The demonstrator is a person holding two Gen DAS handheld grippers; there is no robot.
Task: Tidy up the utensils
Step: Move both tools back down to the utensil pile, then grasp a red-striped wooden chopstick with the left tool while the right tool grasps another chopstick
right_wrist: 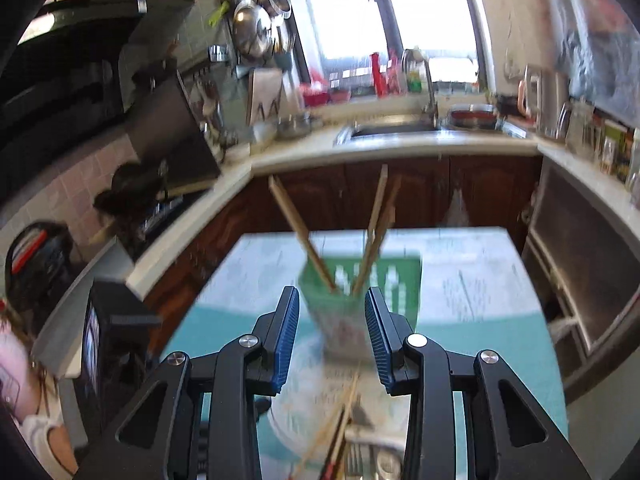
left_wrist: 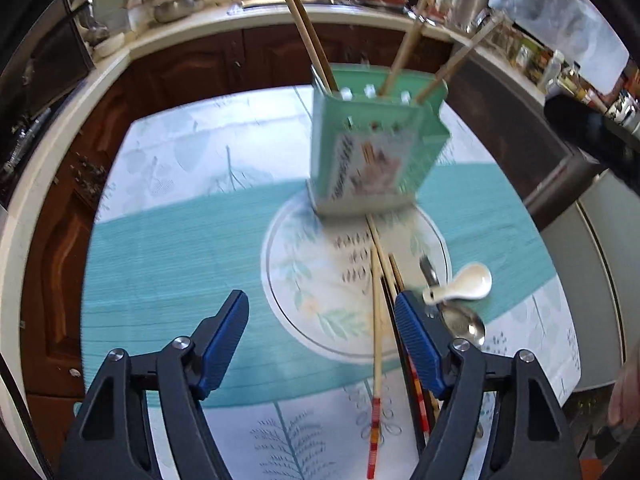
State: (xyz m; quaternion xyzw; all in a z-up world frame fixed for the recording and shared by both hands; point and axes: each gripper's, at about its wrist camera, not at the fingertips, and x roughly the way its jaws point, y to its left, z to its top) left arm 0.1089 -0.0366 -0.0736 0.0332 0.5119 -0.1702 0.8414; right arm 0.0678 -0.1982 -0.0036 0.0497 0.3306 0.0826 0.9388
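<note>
- Loose utensils lie on the patterned round white plate (left_wrist: pixel 304 280) at the near side of the teal-and-white cloth-covered surface (left_wrist: pixel 168 248): pale wooden chopsticks with red-banded ends (left_wrist: pixel 376 320), a white ceramic soup spoon (left_wrist: pixel 468 282) and a shiny steel spoon (left_wrist: pixel 464 324).
- The chopsticks' long axis runs away from the camera toward the mint-green plastic utensil holder (left_wrist: pixel 372 156), which stands upright on the plate's far edge with chopsticks already in it.
- The left gripper (left_wrist: pixel 322 332), jaws wide apart and empty, points down over the loose chopsticks, which lie just inside its right finger; it appears the nearer.
- The right gripper (right_wrist: pixel 332 336), jaws partly apart and holding nothing, frames the holder (right_wrist: pixel 356 300) beyond.
</note>
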